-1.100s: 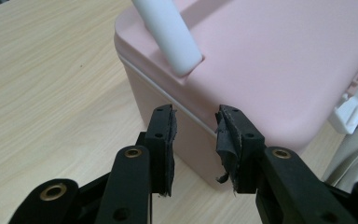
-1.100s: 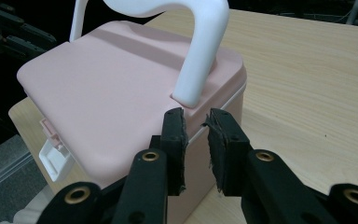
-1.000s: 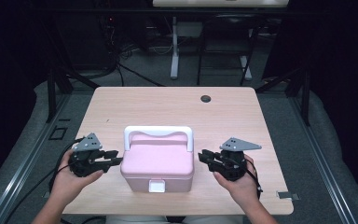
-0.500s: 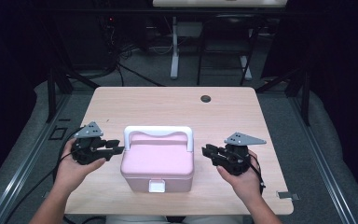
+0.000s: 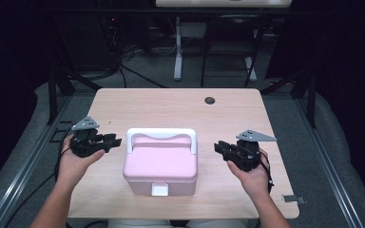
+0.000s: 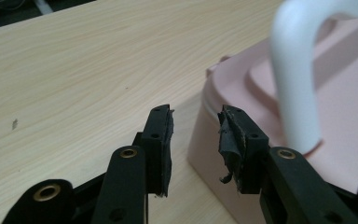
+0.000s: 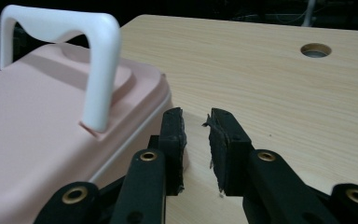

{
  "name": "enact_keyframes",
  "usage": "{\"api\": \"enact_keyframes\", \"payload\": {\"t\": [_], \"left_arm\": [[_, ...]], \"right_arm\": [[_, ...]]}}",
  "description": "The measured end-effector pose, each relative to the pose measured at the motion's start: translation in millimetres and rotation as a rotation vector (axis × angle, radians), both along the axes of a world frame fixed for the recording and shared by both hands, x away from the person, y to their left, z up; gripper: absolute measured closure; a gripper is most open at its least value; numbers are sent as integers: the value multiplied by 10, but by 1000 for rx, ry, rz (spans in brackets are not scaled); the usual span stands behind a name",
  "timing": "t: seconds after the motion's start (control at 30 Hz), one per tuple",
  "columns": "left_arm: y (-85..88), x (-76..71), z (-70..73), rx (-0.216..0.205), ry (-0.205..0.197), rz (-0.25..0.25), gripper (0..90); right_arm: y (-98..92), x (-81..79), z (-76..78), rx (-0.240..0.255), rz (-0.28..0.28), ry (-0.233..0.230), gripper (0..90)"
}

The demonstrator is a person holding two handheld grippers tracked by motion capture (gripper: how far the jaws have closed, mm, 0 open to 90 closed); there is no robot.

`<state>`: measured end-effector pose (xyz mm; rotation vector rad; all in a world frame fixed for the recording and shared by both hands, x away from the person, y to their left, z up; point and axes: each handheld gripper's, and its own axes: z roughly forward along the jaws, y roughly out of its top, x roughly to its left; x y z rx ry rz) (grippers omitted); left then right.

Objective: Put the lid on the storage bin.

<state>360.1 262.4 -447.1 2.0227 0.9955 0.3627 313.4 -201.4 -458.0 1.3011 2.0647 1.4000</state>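
Both grippers backed away from pink box (image 5: 160,164) since 1 s ago; likely release, or reset before approach. Left gripper (image 5: 113,141) jaws slightly apart, empty. Right gripper (image 5: 220,147) same. Box sits at near-centre of table (image 5: 171,104), lid closed, white handle (image 5: 161,135) upright, white latch (image 5: 160,189) facing person.

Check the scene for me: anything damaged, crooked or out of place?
Only the pad wear stands out. The left gripper has a torn, curling pad, and the right gripper has a frayed pad edge. The pink box sits squarely on the table, lid shut, handle upright.
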Motion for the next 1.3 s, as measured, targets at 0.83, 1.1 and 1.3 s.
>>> {"api": "enact_keyframes", "payload": {"t": [0.83,1.1,1.3], "left_arm": [[265,123,-520,4,42,125,598],[253,116,-670,44,52,133,593],[203,114,-762,68,62,119,593]], "right_arm": [[-324,144,-478,-66,-129,45,719],[-305,137,-588,-87,-127,47,713],[-281,143,-666,-96,-128,52,704]]}}
